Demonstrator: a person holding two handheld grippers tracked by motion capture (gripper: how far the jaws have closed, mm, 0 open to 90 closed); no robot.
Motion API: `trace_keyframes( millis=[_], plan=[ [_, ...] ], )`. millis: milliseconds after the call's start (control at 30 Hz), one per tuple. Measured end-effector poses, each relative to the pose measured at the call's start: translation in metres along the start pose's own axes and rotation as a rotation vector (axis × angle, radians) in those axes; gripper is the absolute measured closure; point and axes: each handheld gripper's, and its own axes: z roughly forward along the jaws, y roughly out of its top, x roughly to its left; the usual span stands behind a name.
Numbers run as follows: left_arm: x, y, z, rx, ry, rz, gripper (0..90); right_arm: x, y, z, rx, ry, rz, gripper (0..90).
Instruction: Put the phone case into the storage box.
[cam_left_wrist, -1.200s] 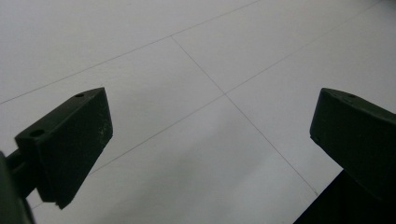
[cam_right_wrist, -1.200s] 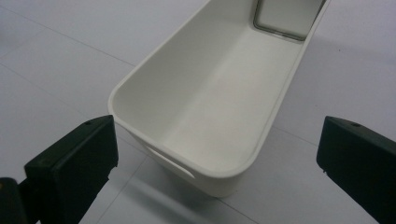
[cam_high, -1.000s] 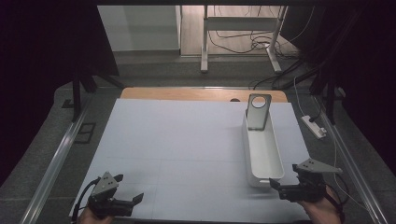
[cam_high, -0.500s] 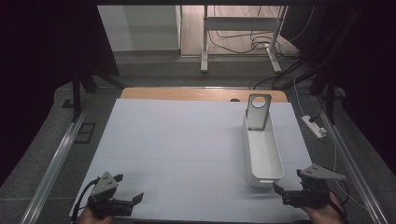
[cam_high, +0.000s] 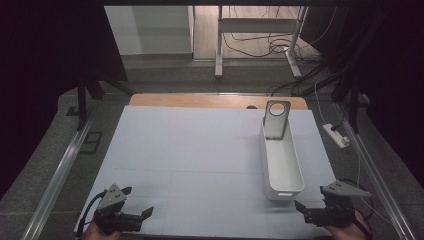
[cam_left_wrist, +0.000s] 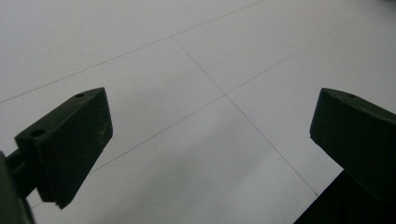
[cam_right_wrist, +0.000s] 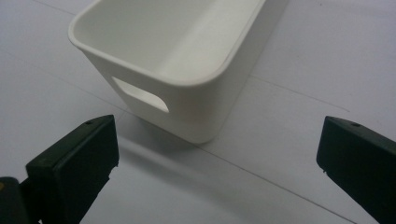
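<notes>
While both jaws gape: left tool | right tool | one white bin | one grey stand

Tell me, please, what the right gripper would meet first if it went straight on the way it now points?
Probably the near end wall of the white bin, around its handle cutout. The right gripper is open and apart from it, with bare white table between; depth is hard to judge.

White-covered table, long white bin resting near its right edge
</notes>
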Motion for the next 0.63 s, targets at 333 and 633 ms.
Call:
trace_keyframes(
  millis=[333,633],
  plan=[
    [-0.0001,-0.0002,0.0000,-0.002,-0.001,-0.004,0.5,-0.0013,-0.0041,0.0036,0.038,-0.013,-0.003,0.0],
    [-0.0002,0.0004,0.0002,-0.004,-0.002,-0.002,0.5,-0.0024,-0.0043,0.0056,0.055,-0.015,0.001,0.0]
  ],
)
